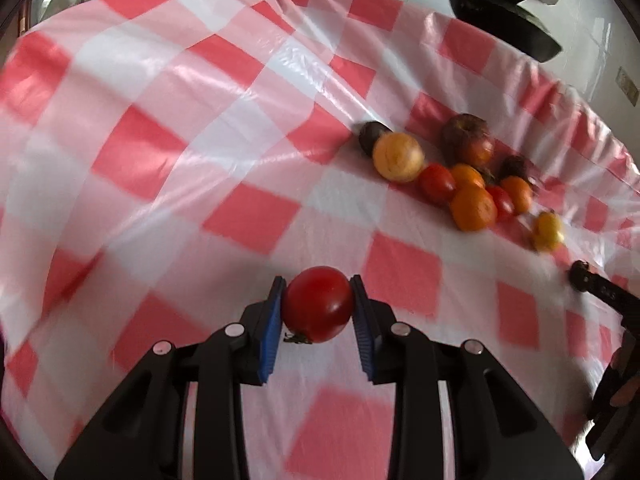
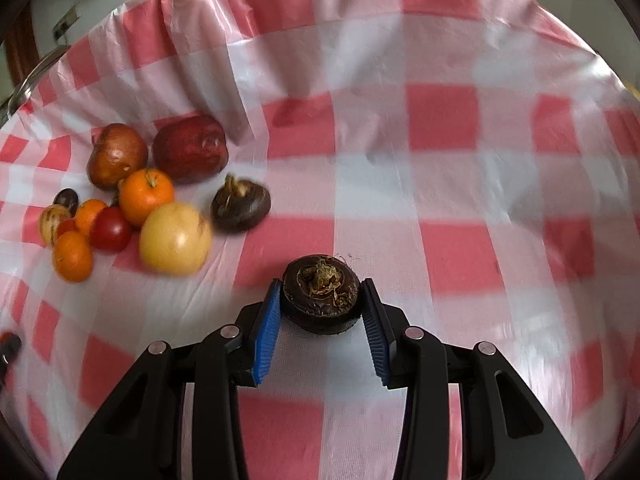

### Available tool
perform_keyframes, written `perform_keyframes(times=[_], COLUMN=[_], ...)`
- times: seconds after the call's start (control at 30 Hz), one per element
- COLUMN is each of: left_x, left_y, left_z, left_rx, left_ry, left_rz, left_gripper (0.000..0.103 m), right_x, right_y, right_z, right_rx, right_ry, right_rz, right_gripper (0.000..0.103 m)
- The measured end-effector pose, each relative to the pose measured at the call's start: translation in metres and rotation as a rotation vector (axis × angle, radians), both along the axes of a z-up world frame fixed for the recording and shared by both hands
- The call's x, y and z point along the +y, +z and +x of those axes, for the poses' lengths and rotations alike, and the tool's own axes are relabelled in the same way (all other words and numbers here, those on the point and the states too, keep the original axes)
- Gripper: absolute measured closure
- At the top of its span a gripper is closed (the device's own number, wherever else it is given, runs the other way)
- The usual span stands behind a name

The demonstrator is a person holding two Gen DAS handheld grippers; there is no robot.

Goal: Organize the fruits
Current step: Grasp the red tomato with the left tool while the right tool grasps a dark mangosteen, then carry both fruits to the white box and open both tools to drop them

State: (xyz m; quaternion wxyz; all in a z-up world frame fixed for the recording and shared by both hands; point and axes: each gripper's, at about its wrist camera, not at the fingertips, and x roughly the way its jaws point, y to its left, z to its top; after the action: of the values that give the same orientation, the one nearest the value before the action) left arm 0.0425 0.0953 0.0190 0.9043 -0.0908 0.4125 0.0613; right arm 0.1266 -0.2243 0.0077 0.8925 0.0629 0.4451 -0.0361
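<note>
A red tomato [image 1: 318, 304] sits between the blue pads of my left gripper [image 1: 317, 300], which is shut on it above the checked cloth. My right gripper [image 2: 321, 300] is shut on a dark brown water chestnut [image 2: 321, 294], stem scar facing up. A heap of fruit lies at the right in the left wrist view: a yellow round fruit [image 1: 397, 157], tomatoes [image 1: 437, 182], oranges [image 1: 473, 209] and a dark red apple [image 1: 466, 136]. In the right wrist view that heap is at the left, with a second water chestnut [image 2: 240, 207] beside a yellow fruit [image 2: 175, 238].
A red and white checked plastic cloth [image 1: 200, 140] covers the table, creased near its far edge. A black pan [image 1: 504, 20] stands beyond the table at the upper right. The other gripper's dark finger [image 1: 600, 286] pokes in at the right edge.
</note>
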Motion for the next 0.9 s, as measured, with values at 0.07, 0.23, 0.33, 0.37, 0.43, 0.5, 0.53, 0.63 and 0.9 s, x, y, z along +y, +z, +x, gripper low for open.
perform_keyframes(times=[0.07, 0.23, 0.33, 0.37, 0.43, 0.5, 0.53, 0.63, 0.9], left_x=[-0.007, -0.006, -0.001, 0.001, 0.006, 0.011, 0.016, 0.031, 0.074], left_y=[0.005, 0.017, 0.02, 0.021, 0.022, 0.022, 0.022, 0.021, 0.019], left_z=[-0.026, -0.085, -0.112, -0.12, -0.14, -0.156, -0.169, -0.195, -0.263], left_rx=[-0.015, -0.051, -0.063, -0.065, -0.069, -0.072, -0.075, -0.079, -0.078], left_ry=[-0.002, -0.002, 0.0, 0.0, -0.001, -0.002, 0.002, 0.011, 0.045], left_rz=[0.011, -0.003, 0.005, 0.011, 0.024, 0.032, 0.038, 0.024, 0.047], left_gripper=[0.07, 0.07, 0.07, 0.07, 0.07, 0.07, 0.07, 0.07, 0.07], right_x=[0.012, 0.056, 0.087, 0.096, 0.11, 0.125, 0.136, 0.16, 0.224], right_y=[0.015, 0.043, 0.049, 0.049, 0.053, 0.055, 0.059, 0.064, 0.073], right_z=[-0.026, -0.095, -0.131, -0.14, -0.162, -0.18, -0.192, -0.218, -0.289], right_rx=[-0.04, -0.104, -0.127, -0.13, -0.14, -0.152, -0.164, -0.178, -0.212], right_ry=[0.03, 0.151, 0.23, 0.248, 0.293, 0.333, 0.365, 0.438, 0.65], right_rz=[0.044, 0.129, 0.122, 0.119, 0.111, 0.09, 0.066, 0.044, -0.001], right_gripper=[0.064, 0.064, 0.064, 0.064, 0.064, 0.064, 0.064, 0.064, 0.064])
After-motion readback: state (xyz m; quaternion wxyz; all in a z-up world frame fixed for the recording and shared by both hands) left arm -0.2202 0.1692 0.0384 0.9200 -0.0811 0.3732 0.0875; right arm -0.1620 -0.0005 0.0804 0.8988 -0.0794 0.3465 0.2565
